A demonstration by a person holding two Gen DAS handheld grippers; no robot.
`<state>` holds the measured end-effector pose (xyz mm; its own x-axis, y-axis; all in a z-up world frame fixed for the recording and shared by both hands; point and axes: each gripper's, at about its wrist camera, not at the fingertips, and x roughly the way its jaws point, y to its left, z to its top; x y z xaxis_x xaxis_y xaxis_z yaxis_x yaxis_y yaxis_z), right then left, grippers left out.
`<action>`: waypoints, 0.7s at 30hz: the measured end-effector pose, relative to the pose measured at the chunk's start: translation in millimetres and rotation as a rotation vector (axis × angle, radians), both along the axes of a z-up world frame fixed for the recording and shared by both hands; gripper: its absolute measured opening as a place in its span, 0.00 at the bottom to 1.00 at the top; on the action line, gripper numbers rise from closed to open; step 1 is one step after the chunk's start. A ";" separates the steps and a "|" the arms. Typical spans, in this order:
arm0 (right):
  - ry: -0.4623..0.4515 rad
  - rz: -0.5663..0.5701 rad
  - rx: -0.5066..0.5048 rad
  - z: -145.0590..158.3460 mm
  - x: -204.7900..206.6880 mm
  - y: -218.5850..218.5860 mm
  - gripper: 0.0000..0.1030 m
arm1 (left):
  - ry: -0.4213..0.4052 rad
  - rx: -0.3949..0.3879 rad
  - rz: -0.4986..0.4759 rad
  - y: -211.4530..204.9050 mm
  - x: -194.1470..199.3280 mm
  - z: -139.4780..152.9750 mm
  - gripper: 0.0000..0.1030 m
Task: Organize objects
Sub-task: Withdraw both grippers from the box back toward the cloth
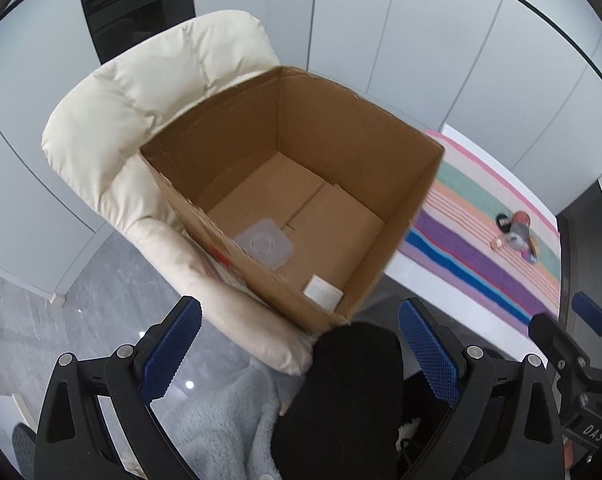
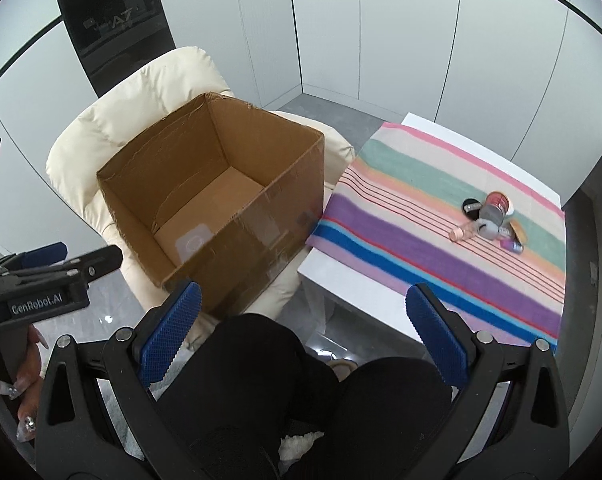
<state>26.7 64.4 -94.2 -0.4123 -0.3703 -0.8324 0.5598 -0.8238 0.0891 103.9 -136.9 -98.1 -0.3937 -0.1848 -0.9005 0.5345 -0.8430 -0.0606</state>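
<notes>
An open cardboard box (image 1: 385, 160) (image 2: 261, 216) stands on a cream padded chair (image 1: 113, 120) (image 2: 113, 120). A clear square plastic lid (image 1: 265, 243) (image 2: 193, 243) and a white label (image 1: 323, 292) lie on its floor. A small heap of cosmetics and jars (image 1: 517, 232) (image 2: 493, 212) lies on the striped cloth (image 1: 481, 264) (image 2: 401, 216) at the right. My left gripper (image 1: 301, 356) is open and empty, just before the box's near corner. My right gripper (image 2: 301, 340) is open and empty, held between box and table.
The striped cloth covers a white table (image 2: 341, 276) right of the chair. My knees in black trousers (image 2: 281, 380) and a pale blue fleece (image 1: 221, 420) lie under the grippers. Grey floor (image 1: 29, 312) and white wall panels (image 2: 381, 40) surround the chair.
</notes>
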 end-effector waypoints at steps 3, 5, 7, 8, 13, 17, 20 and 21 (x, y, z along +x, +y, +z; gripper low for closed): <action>0.008 -0.007 -0.012 2.2 3.7 7.7 1.00 | -0.011 -0.006 -0.017 11.7 -0.1 0.6 0.97; 0.016 -0.008 -0.023 5.4 5.3 12.3 1.00 | -0.005 -0.002 -0.026 17.4 -1.5 3.6 0.97; 0.028 -0.014 -0.031 9.4 5.9 18.5 1.00 | 0.005 -0.003 -0.036 23.8 -3.4 7.8 0.97; 0.034 -0.019 -0.034 11.3 6.2 21.1 1.00 | 0.009 -0.009 -0.043 27.5 -4.9 10.1 0.97; 0.048 -0.058 -0.040 15.6 2.6 40.7 1.00 | 0.020 -0.026 -0.080 47.0 -14.3 15.1 0.97; 0.048 -0.097 -0.043 15.2 -1.2 58.1 1.00 | 0.010 -0.023 -0.126 66.7 -26.9 13.4 0.97; 0.045 -0.134 -0.047 14.6 -5.1 74.7 1.00 | 0.007 -0.026 -0.165 82.0 -36.3 12.9 0.97; 0.044 -0.149 -0.047 14.3 -6.7 80.8 1.00 | 0.007 -0.027 -0.180 87.9 -39.3 12.4 0.97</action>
<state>20.0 145.2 -79.9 -0.5016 -0.3405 -0.7953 0.4363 -0.8934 0.1073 64.5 -49.0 -85.7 -0.4288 -0.1351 -0.8933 0.3748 -0.9262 -0.0398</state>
